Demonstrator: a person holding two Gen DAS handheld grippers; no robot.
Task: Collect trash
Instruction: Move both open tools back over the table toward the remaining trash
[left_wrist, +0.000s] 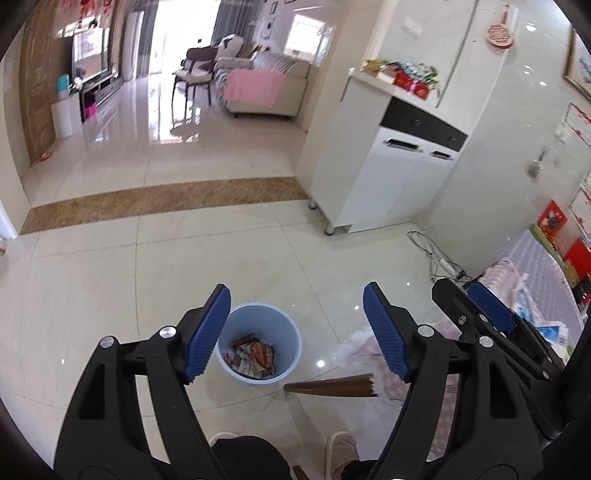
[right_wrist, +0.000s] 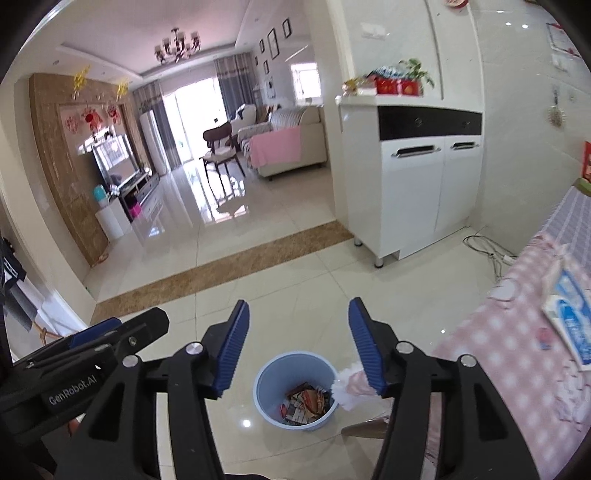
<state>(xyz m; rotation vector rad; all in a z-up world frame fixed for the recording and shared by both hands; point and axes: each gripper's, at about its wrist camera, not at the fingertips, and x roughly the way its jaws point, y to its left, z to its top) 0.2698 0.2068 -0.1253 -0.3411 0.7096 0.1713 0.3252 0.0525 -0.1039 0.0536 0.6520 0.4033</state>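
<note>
Both wrist views look down past spread fingers at a tiled floor. The left gripper (left_wrist: 297, 328) has its jaws wide apart and holds nothing; the right gripper (right_wrist: 299, 347) is likewise spread and empty. In the left view the right gripper appears at the right edge, and in the right view the left gripper lies at lower left, so the two tools hang side by side.

The blue bin (left_wrist: 258, 343) stands upright on the floor at lower centre of both frames, directly below the gap between the fingers. Crumpled wrappers (left_wrist: 255, 356) already lie in its bottom; this is the collected trash. The bin sits just beside the table, presumably so that waste can be dropped straight from the edge.

The table, under a pink checked cloth (right_wrist: 517, 354), fills the lower right of the right view. A white-and-blue packet (right_wrist: 569, 325) lies on it near the right edge, and may be the next item. One brown table leg (left_wrist: 332, 386) slants near the bin.

A white cabinet (right_wrist: 413, 184) stands at upper right, well apart.
</note>
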